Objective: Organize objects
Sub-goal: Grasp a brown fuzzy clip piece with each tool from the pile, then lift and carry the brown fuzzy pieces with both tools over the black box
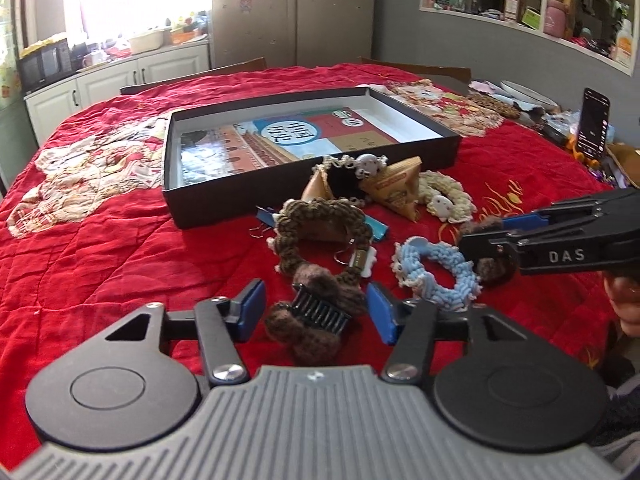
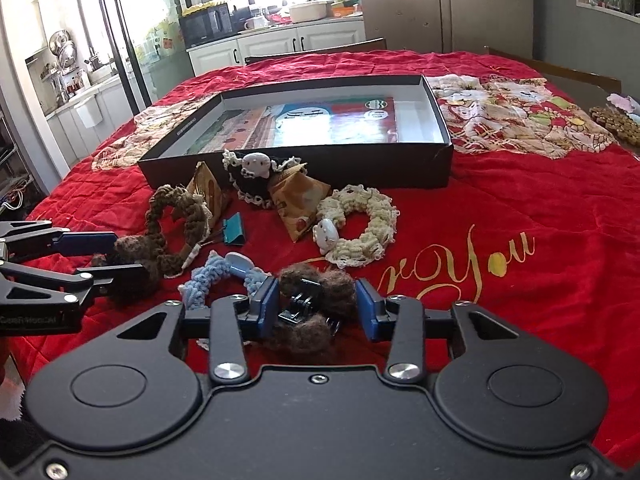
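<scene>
Left gripper (image 1: pixel 316 312) held low, fingers (image 1: pixel 252 308) spread wide apart. Right gripper (image 2: pixel 316 304) likewise low, fingers (image 2: pixel 370 306) parted, reaching in from the right side in the left wrist view.

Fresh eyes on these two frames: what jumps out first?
The red quilted cloth covering the table, with an open black box sitting at its middle. In front of the box lies a heap of crocheted scrunchies and small packets, including a cream scrunchie. Nearest the cameras, each open gripper brackets a fuzzy brown hair clip: left gripper, right gripper.
</scene>
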`<control>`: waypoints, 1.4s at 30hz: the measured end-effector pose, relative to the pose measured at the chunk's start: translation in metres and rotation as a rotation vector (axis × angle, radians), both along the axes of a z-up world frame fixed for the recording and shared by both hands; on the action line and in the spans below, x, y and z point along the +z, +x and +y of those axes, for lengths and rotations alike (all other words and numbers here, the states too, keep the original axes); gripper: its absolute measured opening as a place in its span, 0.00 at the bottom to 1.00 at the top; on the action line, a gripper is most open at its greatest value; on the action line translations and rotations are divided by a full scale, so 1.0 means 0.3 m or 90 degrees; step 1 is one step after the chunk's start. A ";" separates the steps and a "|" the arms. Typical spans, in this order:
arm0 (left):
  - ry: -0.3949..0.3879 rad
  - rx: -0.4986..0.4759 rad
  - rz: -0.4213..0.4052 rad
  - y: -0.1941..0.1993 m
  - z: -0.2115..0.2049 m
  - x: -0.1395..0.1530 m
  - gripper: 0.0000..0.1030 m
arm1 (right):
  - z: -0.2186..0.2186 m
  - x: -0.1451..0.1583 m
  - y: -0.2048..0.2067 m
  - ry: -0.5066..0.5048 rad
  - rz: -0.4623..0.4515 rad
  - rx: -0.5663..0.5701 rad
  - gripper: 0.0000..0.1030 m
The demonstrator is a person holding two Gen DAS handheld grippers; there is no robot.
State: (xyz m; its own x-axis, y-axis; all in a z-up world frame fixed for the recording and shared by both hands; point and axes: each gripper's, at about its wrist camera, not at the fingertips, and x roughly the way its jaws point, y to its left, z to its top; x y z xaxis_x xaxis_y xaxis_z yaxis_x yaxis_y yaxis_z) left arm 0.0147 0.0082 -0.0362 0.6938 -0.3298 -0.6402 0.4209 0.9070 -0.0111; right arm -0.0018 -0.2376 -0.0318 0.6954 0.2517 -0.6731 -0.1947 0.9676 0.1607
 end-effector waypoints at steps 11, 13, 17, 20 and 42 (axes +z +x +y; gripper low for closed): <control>0.013 0.003 0.019 0.018 0.008 -0.034 0.43 | 0.006 -0.005 -0.004 -0.010 -0.005 0.006 0.33; 0.011 0.004 0.020 0.019 0.010 -0.032 0.42 | 0.009 -0.003 -0.007 -0.014 -0.009 0.007 0.32; 0.005 0.001 0.020 0.015 0.012 -0.022 0.41 | 0.012 0.004 -0.014 -0.020 -0.017 0.012 0.31; -0.003 -0.005 0.016 0.010 0.013 -0.004 0.41 | 0.009 0.018 -0.019 -0.019 -0.022 0.015 0.31; -0.033 0.042 -0.063 0.290 0.025 0.178 0.41 | 0.039 0.207 0.245 -0.065 -0.157 0.030 0.31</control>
State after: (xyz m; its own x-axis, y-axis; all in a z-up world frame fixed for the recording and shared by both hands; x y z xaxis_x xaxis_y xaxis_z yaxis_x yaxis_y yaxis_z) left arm 0.1015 0.0158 0.0173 0.7746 -0.3117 -0.5503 0.3611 0.9323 -0.0198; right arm 0.0718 -0.2260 0.0303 0.8305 0.2277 -0.5083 -0.2617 0.9651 0.0048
